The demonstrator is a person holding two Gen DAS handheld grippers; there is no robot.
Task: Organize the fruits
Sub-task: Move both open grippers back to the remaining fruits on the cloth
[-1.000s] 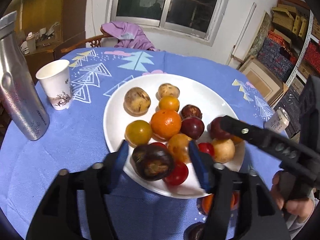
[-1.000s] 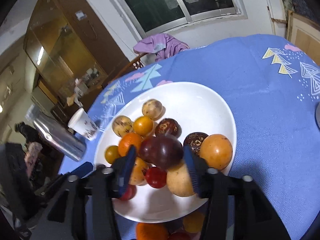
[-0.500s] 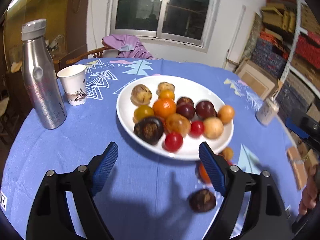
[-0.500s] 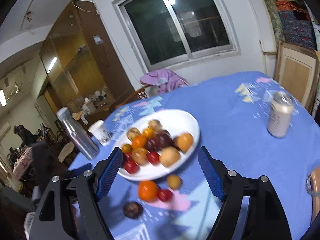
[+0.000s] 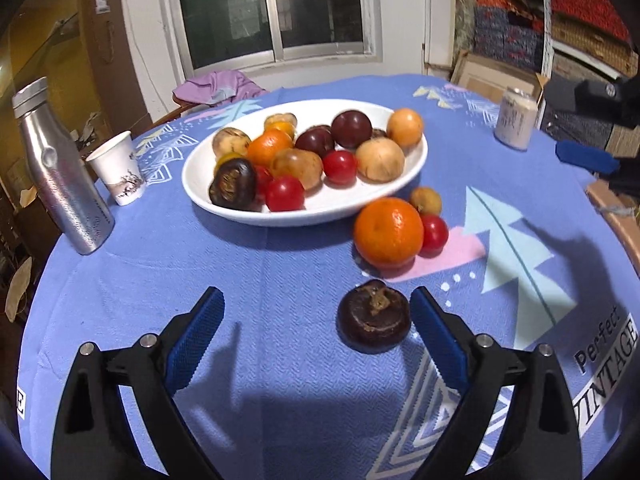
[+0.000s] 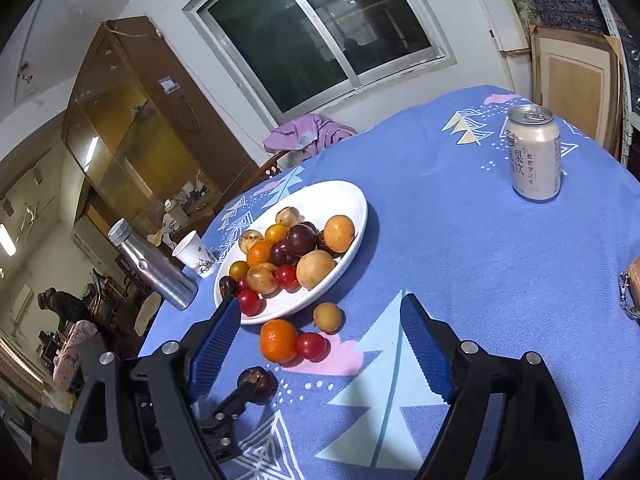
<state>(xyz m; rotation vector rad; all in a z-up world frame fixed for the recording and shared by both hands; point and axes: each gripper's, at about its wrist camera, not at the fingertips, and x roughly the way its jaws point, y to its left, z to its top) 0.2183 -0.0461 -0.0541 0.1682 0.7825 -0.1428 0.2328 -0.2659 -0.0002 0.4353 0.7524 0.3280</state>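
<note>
Left gripper (image 5: 316,328) fingers spread wide, dark fruit (image 5: 373,317) on the surface just inside the right-hand finger. Right gripper (image 6: 320,344) fingers wide too, orange (image 6: 279,340) and tomato (image 6: 311,346) lying between them.

White plate (image 5: 400,184) on blue tree-patterned tablecloth (image 5: 280,280)

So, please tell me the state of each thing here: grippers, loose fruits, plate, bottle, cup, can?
left gripper: open, empty
right gripper: open, empty
dark fruit: on cloth, near left gripper's right finger
orange: on cloth, off plate
red tomato: beside orange
plate: holding fruit
bottle: upright, capped
paper cup: upright
can: upright
</note>
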